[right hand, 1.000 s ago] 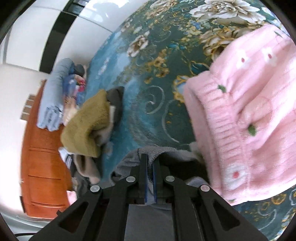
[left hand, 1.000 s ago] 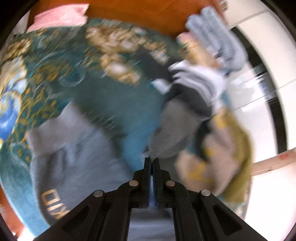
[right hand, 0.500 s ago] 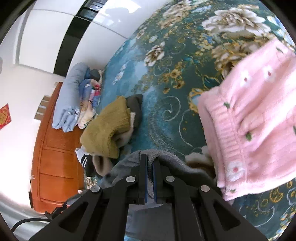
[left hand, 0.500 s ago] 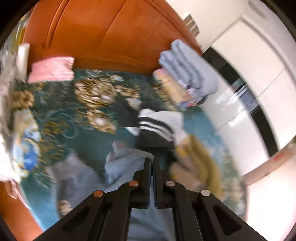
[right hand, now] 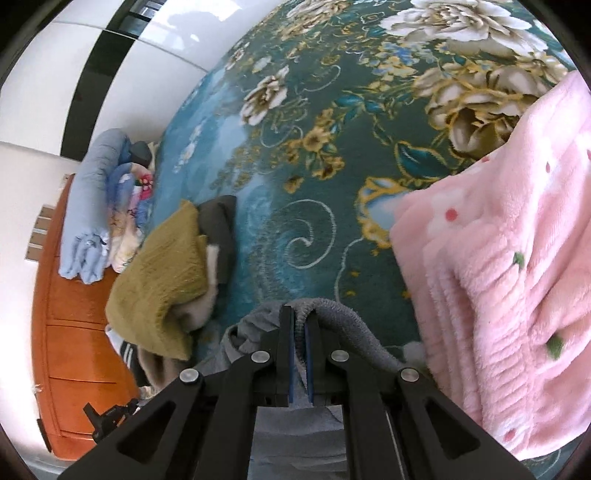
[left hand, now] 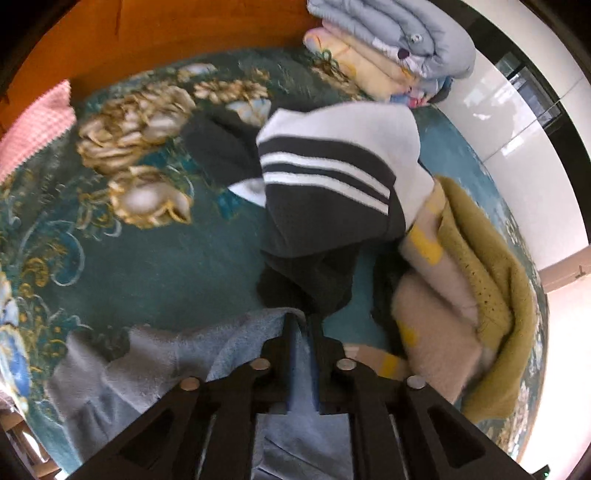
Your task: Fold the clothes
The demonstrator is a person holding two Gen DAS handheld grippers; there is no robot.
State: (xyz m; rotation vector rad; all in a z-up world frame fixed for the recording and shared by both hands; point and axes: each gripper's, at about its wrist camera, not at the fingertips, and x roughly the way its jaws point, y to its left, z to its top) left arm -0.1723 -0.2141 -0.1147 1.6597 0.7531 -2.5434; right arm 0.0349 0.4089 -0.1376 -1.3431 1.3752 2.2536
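Left gripper (left hand: 302, 320): jaws nearly closed, pinching a fold of the grey garment (left hand: 155, 362); cloth fills the narrow gap between the blue pads. Right gripper (right hand: 299, 314): jaws likewise nearly closed, clamped on the same grey garment (right hand: 343, 325) at a ribbed, rolled edge that curves off to the right of the fingers.

In the left wrist view the grey garment trails from the jaws down and to the left, lying partly on the teal floral bedspread (left hand: 155, 258), long axis roughly from the jaws toward lower left. In the right wrist view it bunches just under the jaws, over the bedspread (right hand: 303, 206); orientation there cannot be told.

Just ahead of the left gripper: a black-and-white striped top (left hand: 332, 177), crumpled. To its right, touching, an olive knit (left hand: 495, 280) over beige-yellow folded cloth (left hand: 432, 317). Far end: stack of folded blue and cream quilts (left hand: 399, 40) against an orange wooden headboard (left hand: 155, 33). Pink fleece garment (right hand: 502, 280) lies just right of the right gripper.
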